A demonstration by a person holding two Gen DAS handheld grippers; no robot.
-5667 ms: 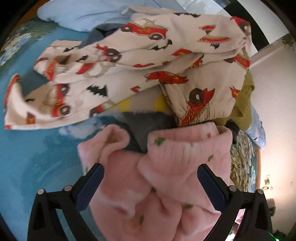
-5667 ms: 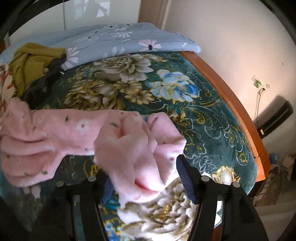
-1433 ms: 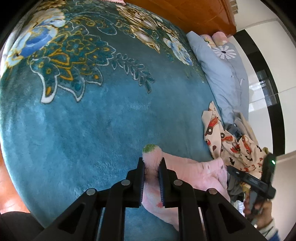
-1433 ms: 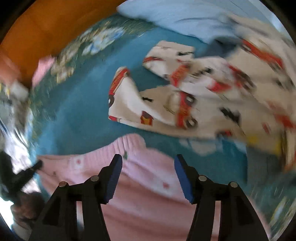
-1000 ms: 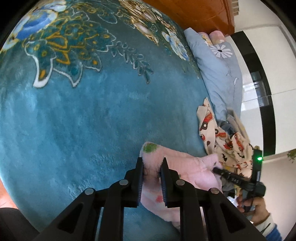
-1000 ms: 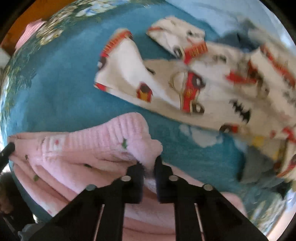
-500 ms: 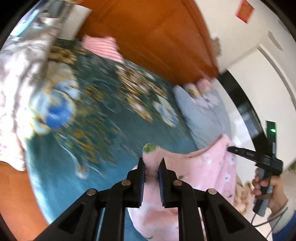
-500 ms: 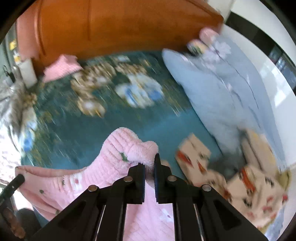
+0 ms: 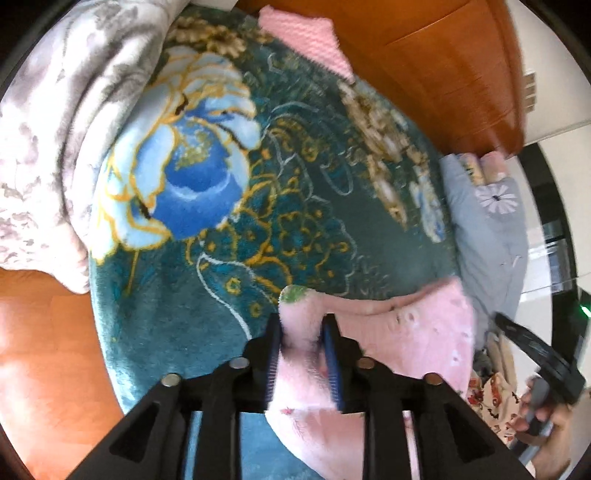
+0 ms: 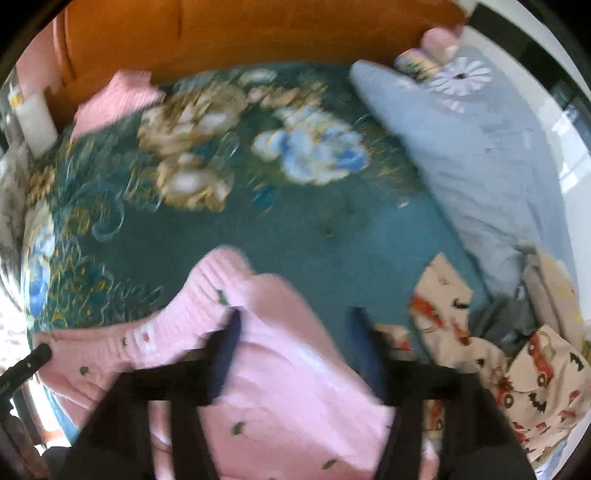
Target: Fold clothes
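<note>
**Holding pink garment over the bed**

Left gripper (image 9: 303, 354) was clamped on a corner of the pink fleece garment (image 9: 399, 347). Right gripper (image 10: 295, 354) stood with jaws apart, pink fabric draped between them, contact unclear through blur. No readable writing or labels anywhere. Garment's long axis ran between the two grippers, ribbed cuff (image 10: 214, 280) pointing toward the wooden headboard (image 10: 258, 33). Teal floral blanket (image 10: 295, 236) lay open ahead; car-print clothing (image 10: 532, 373) and blue quilt (image 10: 469, 155) bounded the right side.

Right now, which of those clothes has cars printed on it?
The cream garment at the right, patterned with red cars; the pink garment in the grippers shows only small leaves.
</note>
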